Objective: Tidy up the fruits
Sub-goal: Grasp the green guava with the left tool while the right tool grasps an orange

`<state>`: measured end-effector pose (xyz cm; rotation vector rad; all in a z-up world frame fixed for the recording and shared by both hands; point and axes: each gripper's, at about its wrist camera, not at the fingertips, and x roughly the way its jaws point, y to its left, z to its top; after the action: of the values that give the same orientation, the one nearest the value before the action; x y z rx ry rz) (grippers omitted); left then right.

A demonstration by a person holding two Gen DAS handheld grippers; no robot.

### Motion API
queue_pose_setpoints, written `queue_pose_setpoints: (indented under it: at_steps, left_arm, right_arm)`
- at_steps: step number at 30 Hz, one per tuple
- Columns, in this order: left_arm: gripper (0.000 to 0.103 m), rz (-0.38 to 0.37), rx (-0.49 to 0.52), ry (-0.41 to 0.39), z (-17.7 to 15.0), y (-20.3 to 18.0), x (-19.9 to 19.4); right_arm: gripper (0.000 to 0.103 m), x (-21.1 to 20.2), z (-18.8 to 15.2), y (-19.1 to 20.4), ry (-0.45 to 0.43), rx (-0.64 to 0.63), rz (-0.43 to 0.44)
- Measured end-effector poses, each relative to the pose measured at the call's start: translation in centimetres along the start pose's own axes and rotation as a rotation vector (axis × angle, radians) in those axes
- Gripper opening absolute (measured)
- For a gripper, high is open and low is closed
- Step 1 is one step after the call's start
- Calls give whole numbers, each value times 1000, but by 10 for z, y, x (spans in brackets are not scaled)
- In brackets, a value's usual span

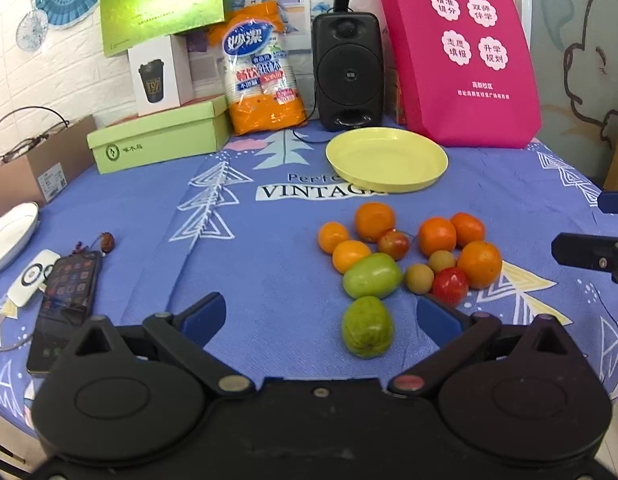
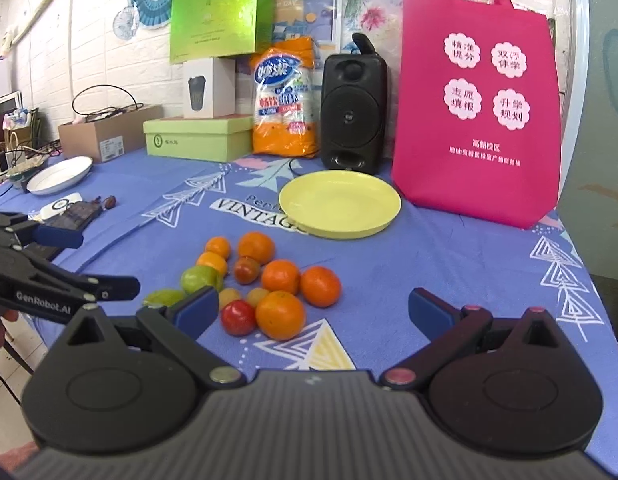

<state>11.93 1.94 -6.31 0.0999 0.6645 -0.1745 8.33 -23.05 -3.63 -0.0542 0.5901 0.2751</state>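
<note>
Fruits [image 1: 401, 256] sit clustered on the desk [image 1: 269, 220] at my 12 o'clock, yellow plate [image 1: 387, 158] beyond them. My left gripper [image 1: 321, 312] is nearer — a green fruit [image 1: 367, 327] lies between its wide-open, empty jaws. My right gripper [image 2: 313, 308] gapes empty too.

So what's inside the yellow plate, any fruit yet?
Nothing. The yellow plate is bare inside; both views show its whole pale bottom. All the fruit lies on the blue cloth in front of it. What is under the plate is hidden.
</note>
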Motion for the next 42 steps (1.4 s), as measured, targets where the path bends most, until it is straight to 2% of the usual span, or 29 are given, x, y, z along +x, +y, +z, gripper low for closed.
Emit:
queue_pose_setpoints:
  at_steps: [6,8,10,14,18,21,22,23,26,31,33,36,42]
  left_arm:
    - [103,-56,-5,13,-4,-3,16]
    - [99,-63,20,18,-4,-6,23]
    - [90,-68,36,24,-5,-9,29]
    - [90,-74,36,56,-7,-11,45]
    - [64,-116,12,88,-9,-9,56]
    - [58,-135,15,104,-9,-11,63]
    - [41,-139,18,109,-10,-11,65]
    - [37,-142,16,116,-10,-11,67]
    - [37,-156,9,112,-9,-9,70]
    - [37,-167,6,118,-7,-6,72]
    - [37,-165,11,118,-7,-7,72]
    - [37,-167,6,121,-7,-7,72]
    - [38,-162,4,121,-8,-8,74]
  right_arm:
    - [103,10,-4,-4,13,-8,5]
    - [102,13,-5,-4,14,-13,12]
    - [101,16,-6,-7,20,-7,36]
    - [101,25,-8,-11,35,2,45]
    - [100,33,-11,-10,46,-16,74]
    - [99,41,-12,-5,63,-40,85]
    - [97,44,-12,-5,70,-40,90]
    - [95,46,-12,-5,73,-39,92]
    - [90,51,-12,-7,78,-24,101]
    - [87,60,-12,-3,97,-49,99]
    - [72,66,-11,1,107,-63,100]
    - [59,76,-11,3,131,-78,86]
    - [59,89,-12,7,142,-87,96]
